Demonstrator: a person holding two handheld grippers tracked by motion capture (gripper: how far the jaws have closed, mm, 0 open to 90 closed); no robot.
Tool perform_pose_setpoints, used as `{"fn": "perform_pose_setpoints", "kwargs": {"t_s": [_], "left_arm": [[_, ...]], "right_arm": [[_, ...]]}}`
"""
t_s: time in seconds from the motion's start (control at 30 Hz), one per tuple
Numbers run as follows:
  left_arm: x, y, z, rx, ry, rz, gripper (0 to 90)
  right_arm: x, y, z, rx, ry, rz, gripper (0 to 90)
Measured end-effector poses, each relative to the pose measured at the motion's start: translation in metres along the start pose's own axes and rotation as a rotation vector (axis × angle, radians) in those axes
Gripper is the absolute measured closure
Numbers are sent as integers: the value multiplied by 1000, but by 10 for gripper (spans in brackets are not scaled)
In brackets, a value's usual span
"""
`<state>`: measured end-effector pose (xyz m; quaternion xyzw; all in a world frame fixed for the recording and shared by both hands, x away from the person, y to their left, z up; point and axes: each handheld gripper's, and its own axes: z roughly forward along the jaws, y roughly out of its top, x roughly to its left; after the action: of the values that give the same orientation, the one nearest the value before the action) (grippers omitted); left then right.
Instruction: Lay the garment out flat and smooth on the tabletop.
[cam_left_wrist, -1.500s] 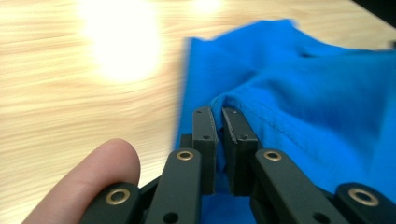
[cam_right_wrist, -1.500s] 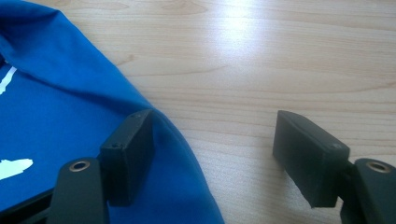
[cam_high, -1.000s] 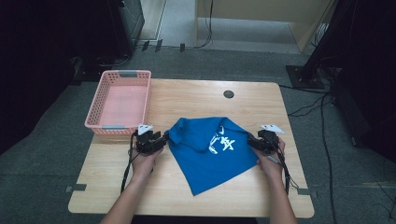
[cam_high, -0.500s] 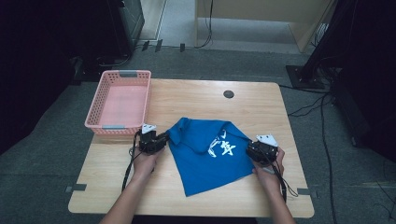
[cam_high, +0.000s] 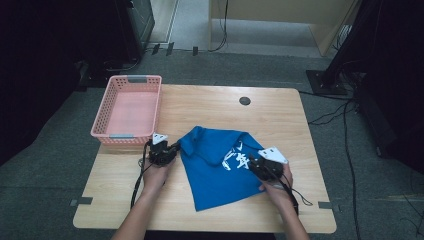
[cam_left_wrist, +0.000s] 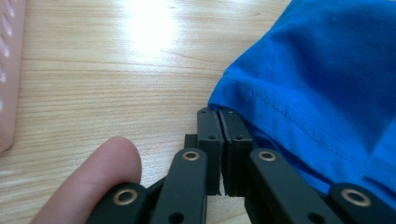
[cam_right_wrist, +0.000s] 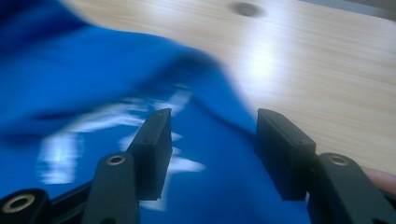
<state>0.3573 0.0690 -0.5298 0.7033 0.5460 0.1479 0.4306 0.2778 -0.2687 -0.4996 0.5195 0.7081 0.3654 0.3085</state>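
While pinched, shirt hem (cam_left_wrist: 233, 88) between jaws

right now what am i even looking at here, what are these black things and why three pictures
A person sits at a wooden table holding a hand-held grasping tool in each hand. The high view looks down from above; the other two come from cameras riding on each tool, looking along its black jaws. On the table lie a blue shirt with a white print and an empty pink basket. The left tool is shut, its jaws pinching the shirt's hem at the edge. The right tool hovers over the printed part, jaws apart, gripping nothing; that picture is blurred.
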Motion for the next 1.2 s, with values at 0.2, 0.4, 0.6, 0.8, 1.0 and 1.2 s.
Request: {"fn": "perform_pose_setpoints", "kwargs": {"t_s": [0.2,0.4,0.6,0.8,1.0,1.2], "left_arm": [[0,0,0,1,-1,2,898],[0,0,0,2,-2,4,898],[0,0,0,4,0,6,899],[-1,-1,0,4,4,12,900],[-2,-1,0,7,5,21,900],[-3,-1,0,5,1,30,900]], "right_arm": [[40,14,20,24,137,-55,482],[62,13,38,95,233,-94,468],[68,9,48,116,214,-141,824],[33,23,50,73,169,-54,896],[-21,31,55,53,89,-30,896],[-52,9,64,67,69,-10,895]]}}
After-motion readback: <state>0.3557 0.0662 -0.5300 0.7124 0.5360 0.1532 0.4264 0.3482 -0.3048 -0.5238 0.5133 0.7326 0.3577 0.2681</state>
